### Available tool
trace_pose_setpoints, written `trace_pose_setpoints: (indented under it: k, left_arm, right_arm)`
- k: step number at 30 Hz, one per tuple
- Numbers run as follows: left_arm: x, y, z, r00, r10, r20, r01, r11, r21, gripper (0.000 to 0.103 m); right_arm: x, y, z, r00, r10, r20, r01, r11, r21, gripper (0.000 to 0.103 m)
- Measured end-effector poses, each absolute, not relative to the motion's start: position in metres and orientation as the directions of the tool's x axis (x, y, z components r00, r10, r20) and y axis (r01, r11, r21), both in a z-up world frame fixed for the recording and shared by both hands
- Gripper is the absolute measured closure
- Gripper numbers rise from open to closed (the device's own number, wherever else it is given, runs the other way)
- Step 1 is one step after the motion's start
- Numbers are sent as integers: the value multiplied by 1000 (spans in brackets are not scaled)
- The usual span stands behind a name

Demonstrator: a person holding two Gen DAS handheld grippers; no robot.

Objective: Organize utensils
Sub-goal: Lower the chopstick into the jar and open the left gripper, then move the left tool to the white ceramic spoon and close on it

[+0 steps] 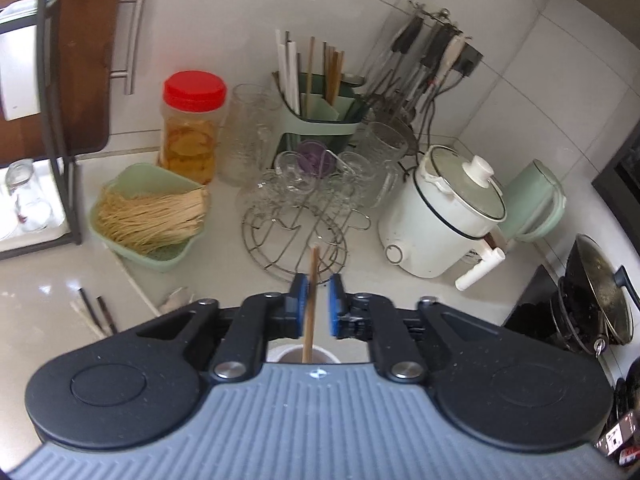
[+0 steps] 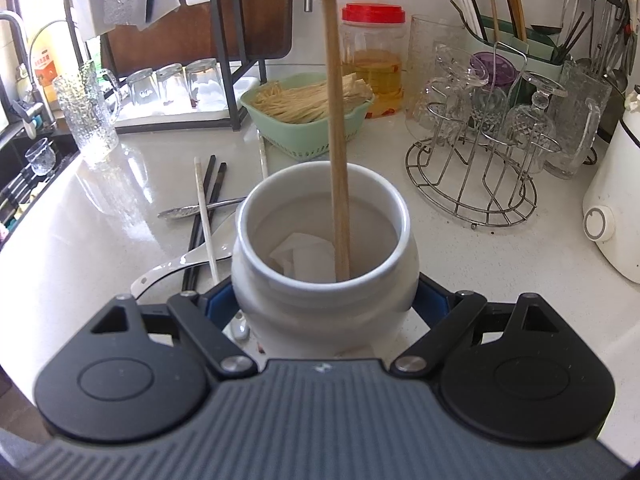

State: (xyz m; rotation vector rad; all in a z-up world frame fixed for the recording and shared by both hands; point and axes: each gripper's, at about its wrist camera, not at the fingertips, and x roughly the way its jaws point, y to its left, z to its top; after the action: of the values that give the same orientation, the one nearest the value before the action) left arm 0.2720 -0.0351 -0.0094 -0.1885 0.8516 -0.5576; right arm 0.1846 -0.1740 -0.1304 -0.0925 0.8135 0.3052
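The right tongs (image 2: pixel 325 300) clamp the white jar (image 2: pixel 325 240) on the table (image 2: pixel 480 260); a wooden chopstick (image 2: pixel 338 160) stands inside it. The left tongs (image 1: pixel 319 300) sit slightly parted around the chopstick's top, the right pad clear of it.

Bright daylight comes from the left, shining on the counter (image 2: pixel 100 216). Edges bend round and look blurry.

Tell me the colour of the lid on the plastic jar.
Red lid; clearest in the right wrist view.
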Motion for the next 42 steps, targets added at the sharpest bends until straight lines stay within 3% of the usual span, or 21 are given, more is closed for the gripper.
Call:
trace_pose_setpoints:
  k: [1, 3, 7, 23, 42]
  left_arm:
    - [270, -32, -8, 533, -533, -657, 380, 844, -378, 72]
    - [265, -27, -5, 542, -530, -652, 368, 847, -383, 65]
    - [254, -20, -2, 555, -513, -655, 358, 858, -368, 59]
    - [214, 22, -22, 559, -455, -693, 318, 890, -328, 58]
    - [214, 13, -63, 549, -313, -775, 153, 949, -275, 58]
  right_arm:
    - [185, -174, -131, 647, 233, -726, -304, 952, 35, 12]
    - [184, -174, -131, 648, 234, -725, -304, 952, 35, 12]
    - [185, -174, -130, 646, 233, -727, -308, 951, 31, 12]
    - [183, -184, -131, 671, 131, -730, -167, 986, 23, 12]
    - [184, -196, -129, 636, 218, -740, -295, 955, 27, 12]
